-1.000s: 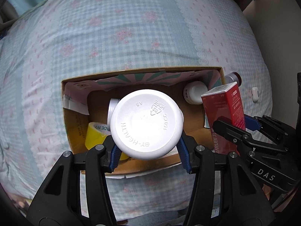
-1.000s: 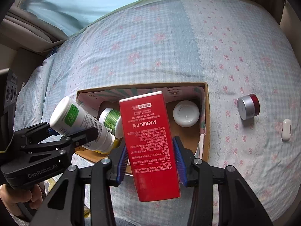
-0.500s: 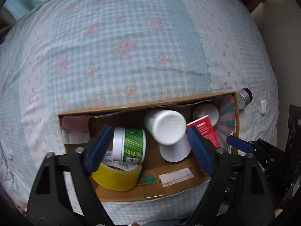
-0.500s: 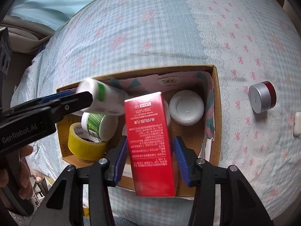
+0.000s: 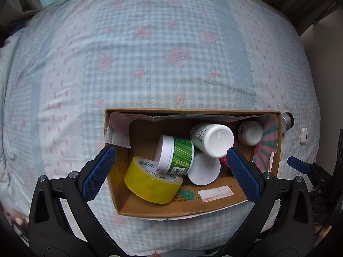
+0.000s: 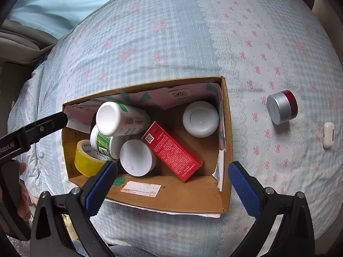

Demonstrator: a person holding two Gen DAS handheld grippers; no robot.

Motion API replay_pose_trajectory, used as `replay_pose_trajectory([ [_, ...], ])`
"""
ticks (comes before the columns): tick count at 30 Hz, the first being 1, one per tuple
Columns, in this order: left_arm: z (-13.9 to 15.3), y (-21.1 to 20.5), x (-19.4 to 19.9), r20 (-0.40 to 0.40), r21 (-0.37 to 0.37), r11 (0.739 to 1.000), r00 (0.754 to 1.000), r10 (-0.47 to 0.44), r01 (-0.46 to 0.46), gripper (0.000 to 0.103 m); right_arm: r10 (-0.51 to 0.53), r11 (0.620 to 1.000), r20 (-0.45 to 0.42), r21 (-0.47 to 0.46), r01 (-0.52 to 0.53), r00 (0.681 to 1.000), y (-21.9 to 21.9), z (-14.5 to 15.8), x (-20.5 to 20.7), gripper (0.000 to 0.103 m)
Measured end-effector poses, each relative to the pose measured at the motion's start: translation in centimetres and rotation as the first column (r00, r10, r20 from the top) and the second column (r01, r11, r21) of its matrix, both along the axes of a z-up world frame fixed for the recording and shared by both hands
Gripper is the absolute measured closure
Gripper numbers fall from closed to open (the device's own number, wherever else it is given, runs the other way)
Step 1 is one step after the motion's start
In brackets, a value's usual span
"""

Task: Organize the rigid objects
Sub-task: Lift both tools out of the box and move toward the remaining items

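In the left view the red carton (image 5: 223, 160) is almost wholly hidden behind the white bottle (image 5: 211, 139), and the silver jar (image 5: 287, 121) is cut off by the cardboard box (image 5: 193, 212). The right gripper (image 6: 171, 178) is seen opening wide over the box with nothing between its jaws; the left gripper (image 5: 170, 172) is spread fully and holds nothing. The carton (image 6: 171, 151) lies tilted inside the box, beside the tape roll (image 6: 86, 160).

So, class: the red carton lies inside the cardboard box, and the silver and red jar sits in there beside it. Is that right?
Not quite. The red carton does lie inside the cardboard box, but the silver and red jar sits outside it on the bedspread, near a small white case. The right wrist view shows this.
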State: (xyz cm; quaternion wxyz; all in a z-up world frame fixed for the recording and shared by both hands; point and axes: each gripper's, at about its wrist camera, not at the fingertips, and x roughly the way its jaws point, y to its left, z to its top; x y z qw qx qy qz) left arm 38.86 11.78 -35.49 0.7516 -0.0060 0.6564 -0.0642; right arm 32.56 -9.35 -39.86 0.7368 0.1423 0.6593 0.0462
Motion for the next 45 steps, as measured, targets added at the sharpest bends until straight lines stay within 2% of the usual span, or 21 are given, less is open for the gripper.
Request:
replay_pose_trajectory([
  [9, 4.9, 0.3, -2.9, 0.099, -0.002, 1.000, 0.995, 0.010, -0.010, 0.000, 0.001, 1.000, 0.091, -0.022, 0.001, 0.996, 0.1, 3.9, -2.2, 0.000],
  [18, 11.1, 0.2, -8.8, 0.222, 0.008, 1.000, 0.975, -0.007, 0.006, 0.000, -0.033, 0.999, 0.214, -0.024, 0.039, 0.976, -0.6, 9.8, -6.3, 0.000],
  [23, 15.4, -0.5, -12.0, 0.325, -0.029, 0.999, 0.945, -0.029, 0.040, 0.000, -0.041, 0.996, 0.280, -0.069, 0.063, 0.959, -1.2, 14.1, -9.1, 0.000],
  [26, 17.0, -1.8, -13.4, 0.386, -0.014, 0.997, 0.920, -0.068, 0.080, 0.000, -0.073, 0.992, 0.335, -0.071, 0.103, 0.939, -2.2, 16.3, -10.9, 0.000],
  [31, 17.9, -5.4, -15.1, 0.407, -0.032, 0.990, 0.906, -0.114, 0.139, 0.000, -0.101, 0.969, 0.391, -0.169, 0.180, 0.915, -4.7, 19.2, -13.5, 0.000],
  [36, 18.0, -10.5, -16.0, 0.425, -0.011, 0.978, 0.887, -0.184, 0.208, 0.000, -0.114, 0.941, 0.442, -0.240, 0.240, 0.890, -8.5, 21.3, -15.7, 0.000],
  [40, 17.9, -14.4, -16.0, 0.424, -0.051, 0.973, 0.887, -0.185, 0.227, 0.000, -0.140, 0.925, 0.454, -0.257, 0.279, 0.880, -12.5, 21.4, -16.7, 0.000],
  [45, 16.9, -19.8, -15.2, 0.403, -0.066, 0.970, 0.896, -0.188, 0.233, 0.000, -0.147, 0.914, 0.444, -0.281, 0.293, 0.884, -17.6, 19.9, -16.8, 0.000],
])
